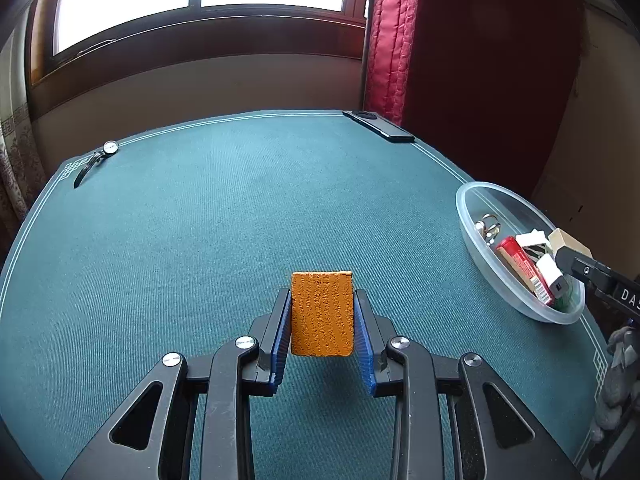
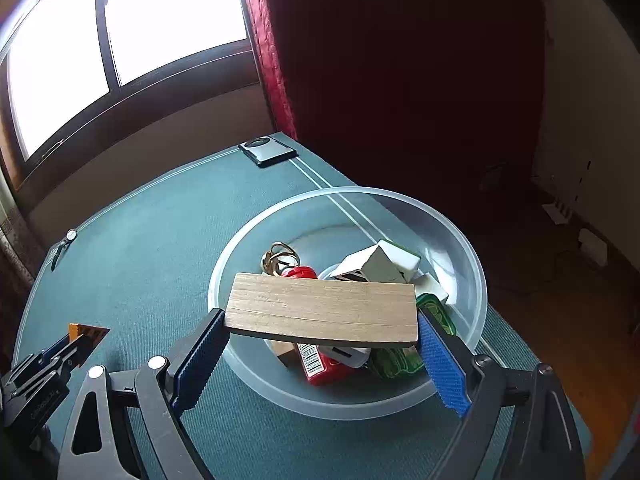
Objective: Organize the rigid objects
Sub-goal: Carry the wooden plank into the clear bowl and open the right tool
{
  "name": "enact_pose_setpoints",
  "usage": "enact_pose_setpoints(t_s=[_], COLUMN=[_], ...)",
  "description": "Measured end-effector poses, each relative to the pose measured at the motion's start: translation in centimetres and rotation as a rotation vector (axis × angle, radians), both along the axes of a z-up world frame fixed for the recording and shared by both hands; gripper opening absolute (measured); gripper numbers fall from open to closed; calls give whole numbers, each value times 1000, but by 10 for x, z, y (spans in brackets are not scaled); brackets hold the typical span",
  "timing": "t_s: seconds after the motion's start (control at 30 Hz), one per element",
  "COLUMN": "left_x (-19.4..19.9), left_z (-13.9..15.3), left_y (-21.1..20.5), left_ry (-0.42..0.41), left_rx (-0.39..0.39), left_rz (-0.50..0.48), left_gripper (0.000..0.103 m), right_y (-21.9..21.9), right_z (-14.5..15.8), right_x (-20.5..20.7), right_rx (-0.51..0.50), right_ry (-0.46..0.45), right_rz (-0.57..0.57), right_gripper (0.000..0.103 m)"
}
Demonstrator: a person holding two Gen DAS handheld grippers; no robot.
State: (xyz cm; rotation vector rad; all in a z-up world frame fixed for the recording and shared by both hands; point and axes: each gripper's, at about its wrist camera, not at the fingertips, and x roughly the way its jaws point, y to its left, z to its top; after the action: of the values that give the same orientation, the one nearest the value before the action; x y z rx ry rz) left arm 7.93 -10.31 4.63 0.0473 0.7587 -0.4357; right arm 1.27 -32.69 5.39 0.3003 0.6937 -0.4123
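The right gripper [image 2: 322, 328] is clamped on a pale wooden block [image 2: 322, 310], and it holds this block directly above the translucent bowl [image 2: 460, 240]. The long axis of the block runs crosswise, from one blue pad to the other, so the jaws press on its two short ends. The bowl stands at the right edge of the green table [image 1: 240, 208], and the block hangs over its near half. In my judgement the coming move only needs the jaws to go apart, and the block will fall among the things already inside.

In the bowl lie a red box [image 2: 320, 364] with a barcode label, a green packet [image 2: 396, 360], some white boxes [image 2: 376, 266] and metal rings [image 2: 280, 258]. The barcode digits are too small to read.

The left gripper [image 1: 322, 312] is clamped on an orange block [image 1: 322, 314] with a rough surface and holds it upright above the middle of the table, near the front edge. The bowl lies to its right and well apart, so the right gripper is much nearer to the bowl.

On the body of the right gripper, in the left wrist view, the letters "DA" can be read; the rest is cut off. A wristwatch [image 1: 96, 160] lies at the far left corner and a dark phone [image 1: 380, 126] at the far right corner.
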Motion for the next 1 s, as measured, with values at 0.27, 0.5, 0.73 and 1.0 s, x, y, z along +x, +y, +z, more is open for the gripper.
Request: enact_pose_setpoints(t_s=[0.27, 0.5, 0.73, 1.0], left_x=[-8, -13, -16, -18], left_z=[0, 3, 6, 6], left_y=[-13, -33, -63, -98], left_ry=[16, 23, 25, 27], left_rx=[4, 11, 31, 55], left_rz=[-23, -57, -107, -148], left_gripper=[30, 30, 30, 30], right_y=[-25, -42, -59, -79], right_z=[-6, -8, -15, -18], right_x=[13, 9, -15, -42], right_rx=[14, 46, 56, 97], right_ry=[-2, -16, -24, -65], right_rz=[-30, -48, -67, -106], right_gripper=[94, 97, 97, 97])
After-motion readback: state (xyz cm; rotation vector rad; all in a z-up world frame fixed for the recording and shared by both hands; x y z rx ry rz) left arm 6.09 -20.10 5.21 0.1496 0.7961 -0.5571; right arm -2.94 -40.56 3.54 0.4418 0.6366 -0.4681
